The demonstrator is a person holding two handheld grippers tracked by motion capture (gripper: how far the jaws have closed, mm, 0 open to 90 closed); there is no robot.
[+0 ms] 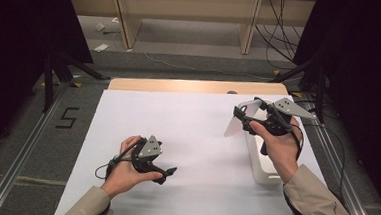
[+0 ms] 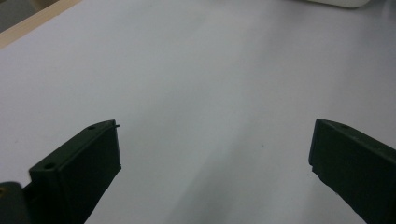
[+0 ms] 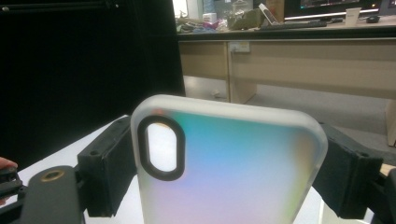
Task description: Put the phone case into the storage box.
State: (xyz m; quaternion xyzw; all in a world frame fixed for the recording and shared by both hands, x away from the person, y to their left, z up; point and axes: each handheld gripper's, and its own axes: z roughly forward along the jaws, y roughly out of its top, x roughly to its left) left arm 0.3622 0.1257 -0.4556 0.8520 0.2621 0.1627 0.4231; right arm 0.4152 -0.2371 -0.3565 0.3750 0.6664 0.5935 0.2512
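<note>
The phone case (image 3: 229, 163) sits between the two black jaws of the right gripper (image 3: 229, 172), which press on its two long edges and hold it clamped. In the high view the right gripper (image 1: 247, 122) is at the right side of the table, raised off the white sheet (image 1: 186, 137), and the case (image 1: 236, 121) sticks out from it toward the left, tilted and clear of the surface. Just to its right, below the hand, stands a white tray (image 1: 260, 167) near the right edge of the sheet.

The case is frosted and translucent with rounded corners. Its face shows a soft sheen running from blue and green into pink and yellow. Near one top corner it has an oval camera opening with a dark rim.

The left gripper (image 1: 167, 172) rests low over the near left part of the sheet, well apart from the case. Its jaws stand wide apart with nothing between them, only bare white sheet (image 2: 210, 93) beyond.
</note>
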